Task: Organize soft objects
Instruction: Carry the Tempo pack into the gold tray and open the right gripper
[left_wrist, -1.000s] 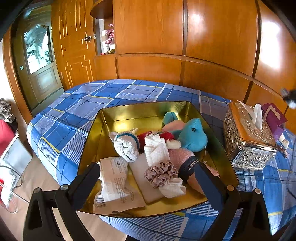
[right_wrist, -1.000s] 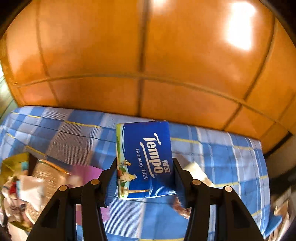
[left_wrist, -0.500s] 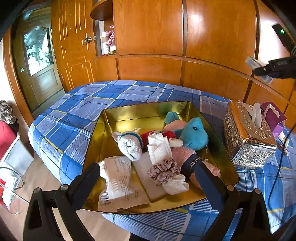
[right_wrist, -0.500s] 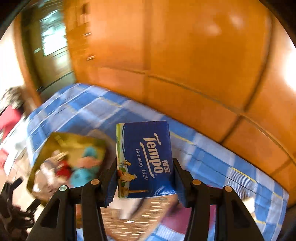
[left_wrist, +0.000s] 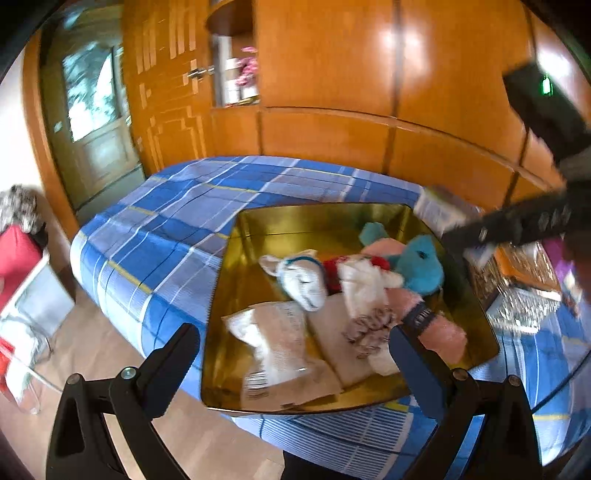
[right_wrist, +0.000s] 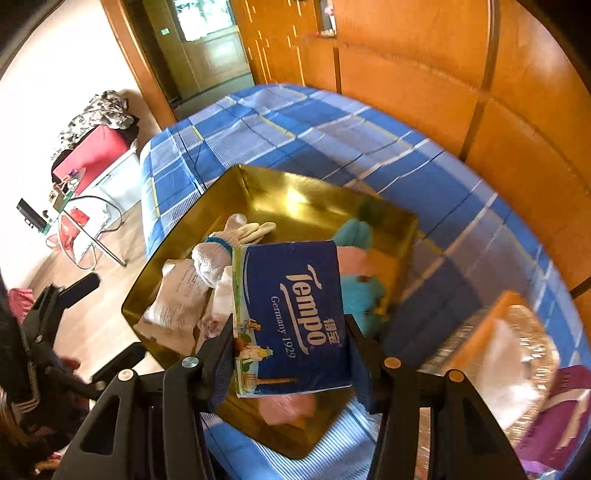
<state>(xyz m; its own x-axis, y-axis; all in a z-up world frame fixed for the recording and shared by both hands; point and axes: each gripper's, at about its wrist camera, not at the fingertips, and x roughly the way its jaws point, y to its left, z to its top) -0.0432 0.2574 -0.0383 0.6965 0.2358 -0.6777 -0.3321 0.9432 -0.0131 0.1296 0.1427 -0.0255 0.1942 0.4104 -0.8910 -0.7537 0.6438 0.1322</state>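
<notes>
A gold tray (left_wrist: 295, 221) (right_wrist: 295, 192) lies on the blue checked bed. It holds a white glove (left_wrist: 301, 282) (right_wrist: 214, 258), a teal plush (left_wrist: 421, 266) (right_wrist: 354, 291), a pink plush (left_wrist: 439, 332), a scrunchie (left_wrist: 365, 328) and a paper packet (left_wrist: 280, 343) (right_wrist: 177, 299). My right gripper (right_wrist: 290, 343) is shut on a blue Tempo tissue pack (right_wrist: 291, 317) and holds it above the tray; it shows blurred over the tray's far right corner in the left wrist view (left_wrist: 476, 229). My left gripper (left_wrist: 295, 354) is open and empty in front of the tray's near edge.
An ornate silver tissue box (left_wrist: 524, 295) (right_wrist: 498, 350) and a purple pack (right_wrist: 554, 417) sit right of the tray. Wood panelling (left_wrist: 369, 92) backs the bed. A door (left_wrist: 96, 110) is at far left. A glass side table (right_wrist: 88, 218) and a red object (right_wrist: 92, 155) stand beside the bed.
My right gripper has swung left and down with the Tempo pack, from over the bed to above the tray. My left gripper has shifted slightly, and the tray sits further right in its view.
</notes>
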